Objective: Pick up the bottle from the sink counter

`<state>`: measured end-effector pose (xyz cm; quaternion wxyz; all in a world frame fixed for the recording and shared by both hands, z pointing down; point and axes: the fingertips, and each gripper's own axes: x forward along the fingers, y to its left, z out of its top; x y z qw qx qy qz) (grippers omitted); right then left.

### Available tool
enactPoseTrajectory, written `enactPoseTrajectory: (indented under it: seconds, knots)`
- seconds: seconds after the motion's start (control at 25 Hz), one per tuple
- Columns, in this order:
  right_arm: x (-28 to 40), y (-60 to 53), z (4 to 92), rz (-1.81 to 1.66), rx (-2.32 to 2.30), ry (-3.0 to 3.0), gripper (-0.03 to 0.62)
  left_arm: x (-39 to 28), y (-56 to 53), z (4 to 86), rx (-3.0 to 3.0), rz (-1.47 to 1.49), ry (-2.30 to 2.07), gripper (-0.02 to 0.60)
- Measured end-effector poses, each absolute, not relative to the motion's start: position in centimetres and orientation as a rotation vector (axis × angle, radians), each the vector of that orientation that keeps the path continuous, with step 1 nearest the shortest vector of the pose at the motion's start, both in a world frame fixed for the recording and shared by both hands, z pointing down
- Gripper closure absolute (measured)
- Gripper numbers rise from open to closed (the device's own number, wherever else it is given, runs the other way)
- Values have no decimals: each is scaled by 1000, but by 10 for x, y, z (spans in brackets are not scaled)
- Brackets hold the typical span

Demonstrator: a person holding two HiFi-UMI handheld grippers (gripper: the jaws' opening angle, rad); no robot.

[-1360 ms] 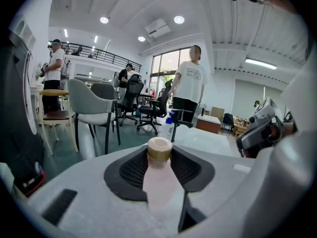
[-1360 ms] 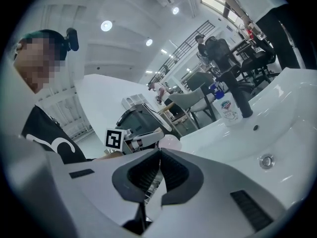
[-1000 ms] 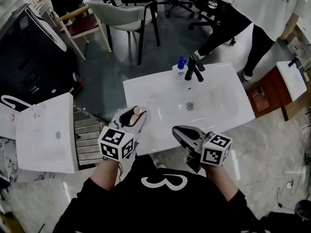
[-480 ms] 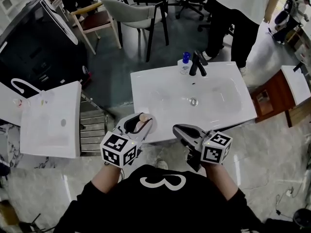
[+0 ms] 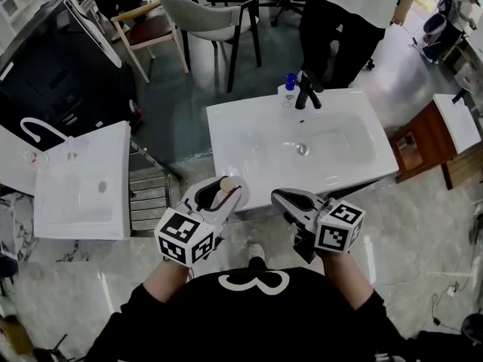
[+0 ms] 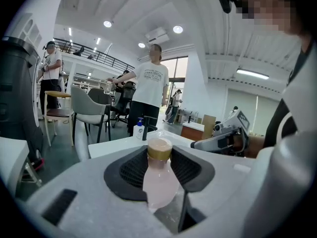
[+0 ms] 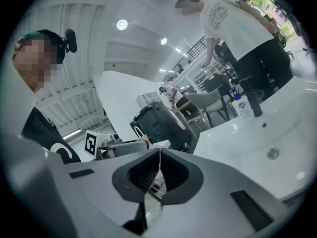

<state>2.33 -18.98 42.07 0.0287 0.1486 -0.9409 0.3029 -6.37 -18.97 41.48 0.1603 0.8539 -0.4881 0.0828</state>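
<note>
Showroom floor of pale polished stone surrounds a white sink tabletop [image 5: 355, 172], with chairs and a standing person [image 5: 347, 6] on its far side. A black faucet [image 5: 306, 90] stands at the far edge, and a clear pump dispenser [image 5: 288, 89] with a blue top stands just left of it.

The small pink bottle [image 6: 159, 180] is off the tabletop. It sits between the jaws of the left tongs [image 5: 219, 190], which are held near the tabletop's near left corner. The ribbed pads [image 6: 130, 170] press on its body from both sides, and its gold cap [image 6: 159, 152] points away from the holder. The right tongs [image 7: 159, 167] are closed, pad against pad, with nothing in them.

The bottle looks light and smooth-walled, probably thin plastic with some give. Its rounded body could swivel or slide forward in the pads, so a firm but not crushing squeeze seems right. A hold on the widest part of the body, below the cap's shoulder, seems the safest place.
</note>
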Motion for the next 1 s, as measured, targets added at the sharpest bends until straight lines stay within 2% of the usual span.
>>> enactPoseTrajectory:
  seconds: [1.0]
  knots:
    - [-21,32,386,847,429,-2991,580,-100,36,385,2479,193,-1367,429]
